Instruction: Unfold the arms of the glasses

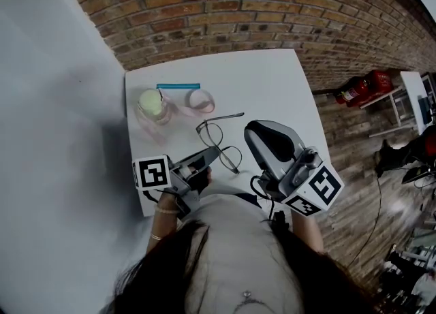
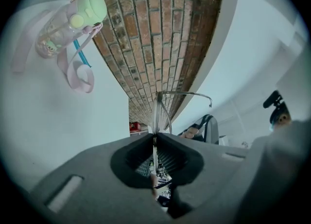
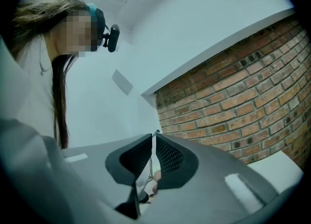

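Thin wire-rimmed glasses (image 1: 219, 139) are held just above the white table (image 1: 272, 81), near its middle. One arm sticks out to the right, its hooked end (image 1: 242, 114) free. The other arm (image 1: 230, 161) slants toward me. My left gripper (image 1: 206, 160) is shut on the frame, and in the left gripper view the rim (image 2: 156, 113) rises straight out of the closed left gripper (image 2: 155, 138). My right gripper (image 1: 262, 135) hovers just right of the glasses, tilted upward. Its jaws (image 3: 153, 138) are shut to a slit, with nothing that I can make out between them.
A clear bottle with a green lid (image 1: 152, 104) (image 2: 68, 21) and a pink strap (image 1: 199, 101) lies at the table's back left, next to a blue stick (image 1: 178, 86). A brick wall is behind the table. A red extinguisher (image 1: 361, 88) is on the floor to the right.
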{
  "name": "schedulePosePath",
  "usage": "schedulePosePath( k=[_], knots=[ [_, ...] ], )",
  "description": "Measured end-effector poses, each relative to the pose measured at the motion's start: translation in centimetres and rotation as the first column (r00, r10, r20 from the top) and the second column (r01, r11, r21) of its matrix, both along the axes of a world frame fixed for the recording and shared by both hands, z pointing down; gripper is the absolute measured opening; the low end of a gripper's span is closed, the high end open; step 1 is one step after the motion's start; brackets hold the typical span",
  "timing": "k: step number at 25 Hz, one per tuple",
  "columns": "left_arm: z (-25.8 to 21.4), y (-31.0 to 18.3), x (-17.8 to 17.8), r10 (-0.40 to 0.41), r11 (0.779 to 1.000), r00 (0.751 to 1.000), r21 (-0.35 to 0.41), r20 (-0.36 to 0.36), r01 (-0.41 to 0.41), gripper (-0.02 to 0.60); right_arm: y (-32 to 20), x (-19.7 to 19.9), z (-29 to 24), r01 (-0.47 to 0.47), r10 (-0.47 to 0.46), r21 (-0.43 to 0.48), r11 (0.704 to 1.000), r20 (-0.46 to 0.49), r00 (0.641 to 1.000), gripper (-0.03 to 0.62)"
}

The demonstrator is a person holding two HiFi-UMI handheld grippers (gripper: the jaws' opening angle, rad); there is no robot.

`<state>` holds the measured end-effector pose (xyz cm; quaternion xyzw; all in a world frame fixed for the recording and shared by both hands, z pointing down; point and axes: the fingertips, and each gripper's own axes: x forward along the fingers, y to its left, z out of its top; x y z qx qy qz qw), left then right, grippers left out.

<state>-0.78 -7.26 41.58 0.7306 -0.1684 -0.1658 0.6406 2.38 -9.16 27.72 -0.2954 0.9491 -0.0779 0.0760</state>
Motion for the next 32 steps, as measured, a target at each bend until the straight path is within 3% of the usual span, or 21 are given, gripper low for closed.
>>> schedulePosePath(
  k=[8, 12, 16, 22, 26, 32],
  knots=[
    [-0.2, 0.0, -0.2, -0.024, 1.000, 1.000, 0.016, 0.014, 0.023, 0.021, 0.3, -0.7, 1.5, 0.003, -0.004, -0.018, 1.000, -0.038, 0.999, 0.017],
    [0.0, -0.1, -0.5, -0.032, 0.998, 0.997, 0.049, 0.073, 0.028, 0.021, 0.6, -1.1, 2.2, 0.013, -0.015, -0.033, 0.999, -0.051, 0.999, 0.015],
    [-0.6, 0.1, -0.3, -0.042, 0.999, 0.998, 0.031, 0.041, 0.041, 0.021, 0.8, -1.7, 2.9, 0.033, -0.036, -0.049, 0.998, -0.061, 0.997, 0.015],
    [-0.6, 0.3, -0.3, -0.050, 0.998, 0.996, 0.039, 0.079, 0.047, 0.021, 1.1, -2.5, 3.9, 0.060, -0.065, -0.072, 0.996, -0.080, 0.995, 0.015],
    [-0.3, 0.1, -0.6, -0.048, 0.994, 0.988, 0.102, 0.149, 0.033, 0.021, 1.3, -3.0, 4.4, 0.080, -0.087, -0.080, 0.994, -0.089, 0.992, 0.015],
    [-0.7, 0.1, -0.4, -0.043, 0.992, 0.986, 0.125, 0.160, 0.023, 0.021, 1.4, -3.4, 4.7, 0.101, -0.110, -0.096, 0.990, -0.098, 0.989, 0.015]
  ],
)
